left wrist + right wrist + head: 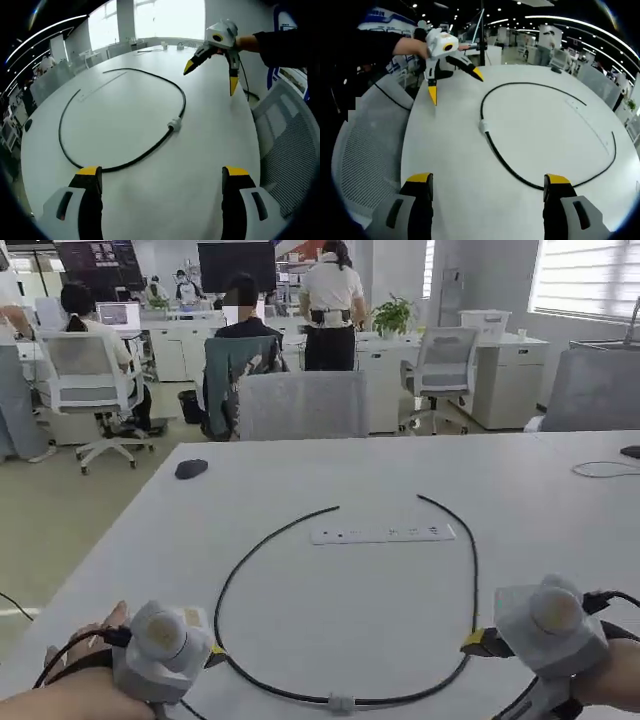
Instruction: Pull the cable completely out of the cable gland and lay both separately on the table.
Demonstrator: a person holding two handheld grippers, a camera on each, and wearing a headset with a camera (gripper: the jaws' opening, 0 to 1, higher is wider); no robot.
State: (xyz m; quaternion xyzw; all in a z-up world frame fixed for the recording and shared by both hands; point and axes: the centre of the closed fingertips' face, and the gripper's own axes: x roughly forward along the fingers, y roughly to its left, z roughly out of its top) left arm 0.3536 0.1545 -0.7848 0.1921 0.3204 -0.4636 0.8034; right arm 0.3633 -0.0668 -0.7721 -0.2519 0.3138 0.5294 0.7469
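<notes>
left gripper [162, 171] and right gripper [488, 177] are being held wide open and empty over the near edge of the table [560, 540], the cable gland [341, 704] being carried on the looped cable [217, 600] between them, a power strip [382, 534] being flanked by the cable ends, a mouse [191, 468] well apart.

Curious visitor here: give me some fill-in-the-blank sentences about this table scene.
The ____ cable lies looped on the table.
The cable runs ____ the cable gland.
The power strip inside the loop is ____.
The left gripper and right gripper stand ____, holding nothing.
Missing: black; through; white; open.
</notes>
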